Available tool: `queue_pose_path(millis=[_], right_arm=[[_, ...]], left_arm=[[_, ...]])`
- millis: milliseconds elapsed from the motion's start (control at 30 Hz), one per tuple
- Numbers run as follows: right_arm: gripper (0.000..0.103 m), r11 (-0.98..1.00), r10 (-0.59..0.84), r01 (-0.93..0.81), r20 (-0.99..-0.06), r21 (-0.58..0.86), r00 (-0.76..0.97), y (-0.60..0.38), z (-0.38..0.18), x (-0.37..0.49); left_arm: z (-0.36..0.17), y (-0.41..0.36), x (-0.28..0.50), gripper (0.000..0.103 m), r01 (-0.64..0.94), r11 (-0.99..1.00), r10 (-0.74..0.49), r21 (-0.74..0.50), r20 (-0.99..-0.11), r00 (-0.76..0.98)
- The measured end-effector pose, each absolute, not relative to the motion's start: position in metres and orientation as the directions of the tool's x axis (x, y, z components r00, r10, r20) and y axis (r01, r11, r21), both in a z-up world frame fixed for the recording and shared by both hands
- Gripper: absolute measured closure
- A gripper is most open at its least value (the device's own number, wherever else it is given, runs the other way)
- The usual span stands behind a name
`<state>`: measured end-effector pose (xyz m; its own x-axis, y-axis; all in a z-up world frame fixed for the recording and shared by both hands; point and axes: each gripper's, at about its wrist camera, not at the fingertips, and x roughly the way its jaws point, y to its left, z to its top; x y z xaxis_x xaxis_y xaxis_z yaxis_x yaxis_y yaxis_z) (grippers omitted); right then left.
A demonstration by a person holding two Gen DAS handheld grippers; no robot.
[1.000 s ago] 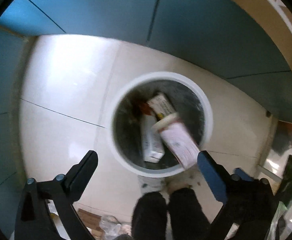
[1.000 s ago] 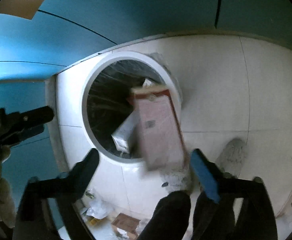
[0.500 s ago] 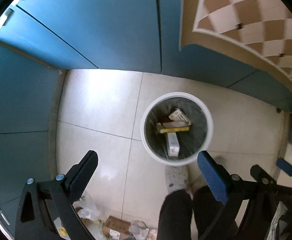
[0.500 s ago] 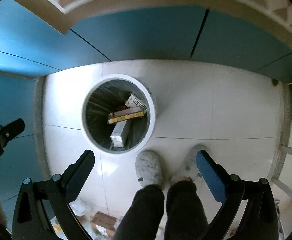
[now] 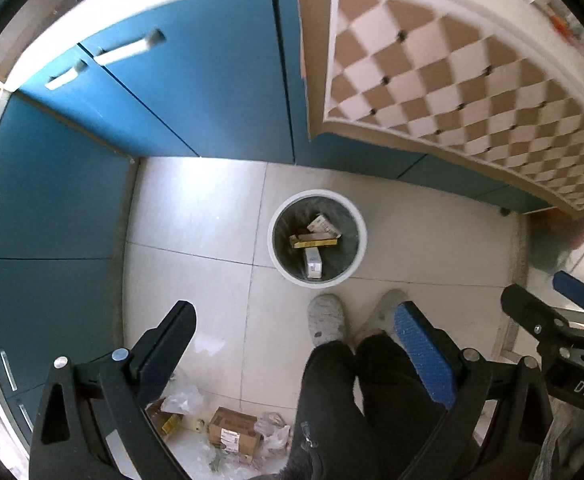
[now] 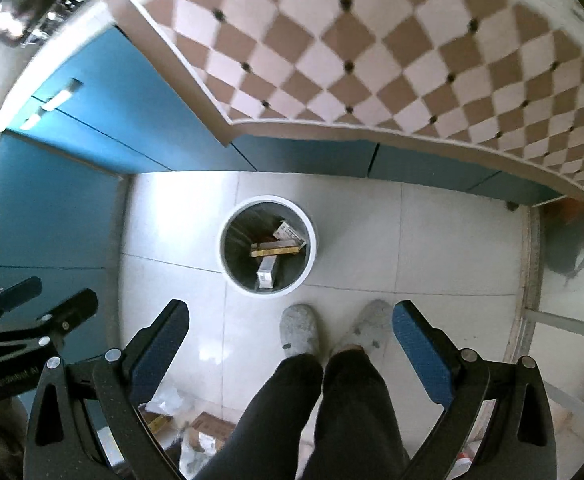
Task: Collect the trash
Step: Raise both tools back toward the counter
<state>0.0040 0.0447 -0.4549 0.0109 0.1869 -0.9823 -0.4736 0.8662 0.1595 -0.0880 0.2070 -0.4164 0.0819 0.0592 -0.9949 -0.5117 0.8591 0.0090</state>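
My left gripper (image 5: 292,344) and right gripper (image 6: 290,336) hang spread and empty. Below, the white trash bin (image 5: 288,266) holds 3 cartons (image 5: 315,241). More litter (image 5: 234,432) lies on the floor (image 5: 196,216).

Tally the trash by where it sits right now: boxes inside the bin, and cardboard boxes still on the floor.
Boxes in the white bin: 3 (yellow-edged box, white box, printed box)
Cardboard boxes on the floor: 1, among crumpled plastic wrappers
Total boxes: 4
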Motion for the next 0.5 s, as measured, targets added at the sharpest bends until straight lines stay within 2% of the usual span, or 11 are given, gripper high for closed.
queue_pose_path(millis=[300,500], right_arm=[[0.001,0.842,0.280,-0.490,-0.960,0.228,0.033,0.033,-0.339,-0.015],[0.000,0.844,0.400,-0.430,-0.910,0.321,0.106,0.011,-0.276,-0.001]], left_arm=[[-0.315,0.202,-0.093,0.001,-0.503,0.864,0.138,0.015,-0.968,0.210],[-0.254,0.195,-0.049,0.001,-0.486,0.874,0.215,0.022,-0.914,0.345]])
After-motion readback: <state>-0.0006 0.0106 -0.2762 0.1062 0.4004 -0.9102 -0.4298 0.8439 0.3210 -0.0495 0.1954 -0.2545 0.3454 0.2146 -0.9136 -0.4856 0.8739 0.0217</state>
